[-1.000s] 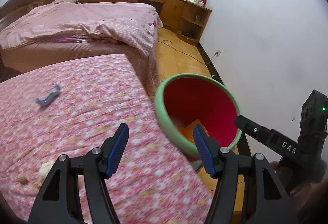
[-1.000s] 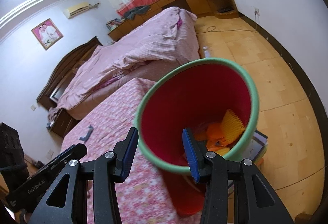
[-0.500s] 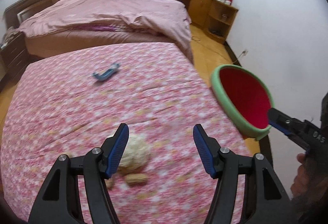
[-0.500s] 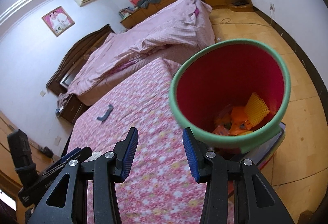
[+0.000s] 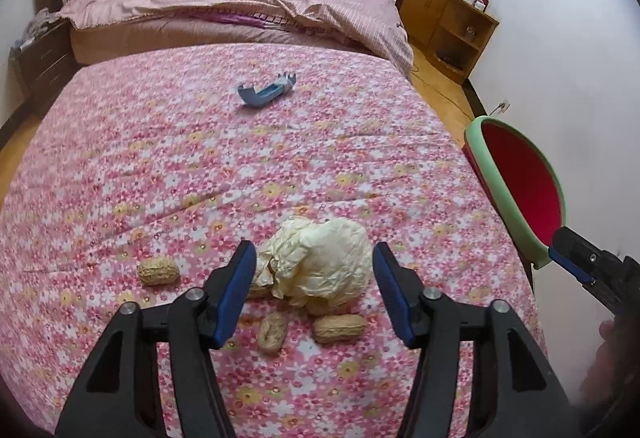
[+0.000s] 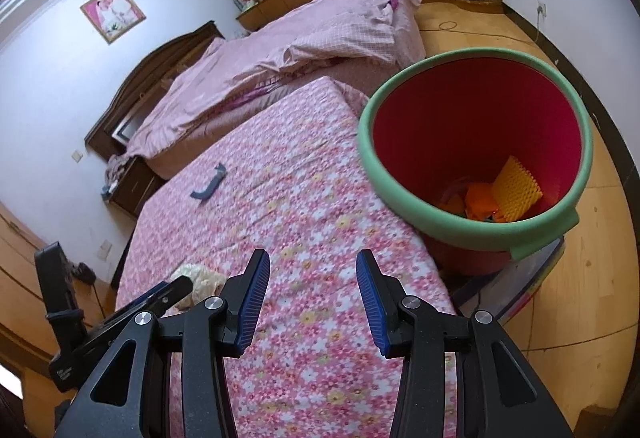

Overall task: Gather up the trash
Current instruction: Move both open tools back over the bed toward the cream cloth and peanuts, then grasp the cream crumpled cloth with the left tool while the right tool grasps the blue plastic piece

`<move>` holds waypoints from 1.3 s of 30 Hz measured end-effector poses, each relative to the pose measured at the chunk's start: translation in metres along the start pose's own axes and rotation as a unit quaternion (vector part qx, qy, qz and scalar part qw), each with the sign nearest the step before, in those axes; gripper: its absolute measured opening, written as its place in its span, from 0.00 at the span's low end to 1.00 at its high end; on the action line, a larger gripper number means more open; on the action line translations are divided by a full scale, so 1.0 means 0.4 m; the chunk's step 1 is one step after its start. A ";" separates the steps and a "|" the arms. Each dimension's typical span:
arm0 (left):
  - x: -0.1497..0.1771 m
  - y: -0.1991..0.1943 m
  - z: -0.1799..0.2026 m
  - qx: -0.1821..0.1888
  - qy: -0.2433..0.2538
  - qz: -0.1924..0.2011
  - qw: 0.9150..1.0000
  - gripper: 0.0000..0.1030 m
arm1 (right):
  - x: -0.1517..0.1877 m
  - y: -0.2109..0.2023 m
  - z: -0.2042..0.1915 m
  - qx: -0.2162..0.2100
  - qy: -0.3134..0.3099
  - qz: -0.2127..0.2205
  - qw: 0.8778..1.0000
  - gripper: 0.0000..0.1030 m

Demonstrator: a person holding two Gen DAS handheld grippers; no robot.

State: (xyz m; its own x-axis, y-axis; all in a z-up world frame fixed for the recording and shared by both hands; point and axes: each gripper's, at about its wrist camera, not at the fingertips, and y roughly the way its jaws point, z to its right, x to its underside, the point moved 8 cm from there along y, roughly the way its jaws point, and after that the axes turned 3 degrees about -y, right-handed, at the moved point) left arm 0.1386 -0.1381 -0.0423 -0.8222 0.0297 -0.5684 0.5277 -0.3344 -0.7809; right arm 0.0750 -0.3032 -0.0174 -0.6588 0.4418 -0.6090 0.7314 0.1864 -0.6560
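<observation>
Lying on the floral bedspread [image 5: 160,141], left to right: one peanut shell [image 5: 158,270] apart, then the crumpled paper wad [image 5: 320,264] with two more peanut shells [image 5: 340,328] touching its near edge. The left gripper [image 5: 314,294] hangs over the wad, jaws wide, empty. The wad looks light, soft and compressible; grip it across its bulging middle. The shells look brittle and small. The right gripper [image 6: 312,302], also wide and empty, faces the red bin [image 6: 564,215] beside the bed.

Each tool, left [image 5: 314,288] and right [image 6: 312,294], has black triangular arms, silver screws and ribbed blue pads [image 6: 253,304]; skin shows at four o'clock.
</observation>
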 end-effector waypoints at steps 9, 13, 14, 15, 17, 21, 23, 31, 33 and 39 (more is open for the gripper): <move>0.014 0.017 0.012 0.050 -0.018 0.003 0.999 0.33 | 0.016 0.027 -0.023 0.002 -0.012 -0.017 1.000 0.45; 0.002 -0.009 0.014 0.065 -0.022 0.021 0.997 0.32 | 0.014 0.041 -0.039 0.004 -0.022 -0.023 0.999 0.45; -0.004 -0.021 0.009 0.065 -0.024 0.029 0.997 0.32 | 0.012 0.047 -0.049 0.003 -0.026 -0.025 0.999 0.45; -0.009 -0.035 0.002 0.063 -0.027 0.034 0.997 0.32 | 0.009 0.051 -0.057 0.001 -0.029 -0.027 0.999 0.45; -0.027 -0.057 -0.017 0.058 -0.034 0.048 0.997 0.32 | 0.001 0.061 -0.079 -0.001 -0.039 -0.029 0.999 0.45; -0.071 -0.089 -0.075 0.037 -0.052 0.068 0.996 0.32 | -0.023 0.083 -0.139 -0.007 -0.065 -0.031 0.997 0.45; -0.100 -0.101 -0.119 0.023 -0.064 0.078 0.995 0.32 | -0.039 0.100 -0.181 -0.010 -0.083 -0.030 0.996 0.45; -0.185 -0.126 -0.300 -0.046 -0.103 0.116 0.987 0.32 | -0.074 0.222 -0.341 -0.021 -0.134 -0.039 0.990 0.45; -0.197 -0.120 -0.350 -0.056 -0.114 0.122 0.984 0.32 | -0.076 0.256 -0.372 -0.019 -0.146 -0.042 0.988 0.45; -0.199 -0.093 -0.492 -0.086 -0.156 0.135 0.975 0.32 | -0.079 0.380 -0.440 -0.007 -0.167 -0.058 0.984 0.45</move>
State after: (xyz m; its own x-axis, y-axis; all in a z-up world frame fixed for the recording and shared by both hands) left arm 0.2266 0.0574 -0.0190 -0.6585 -0.3346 -0.6741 0.7402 -0.1260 -0.6605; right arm 0.2381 -0.1345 -0.0196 -0.7570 0.1034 -0.6452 0.6492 0.2317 -0.7245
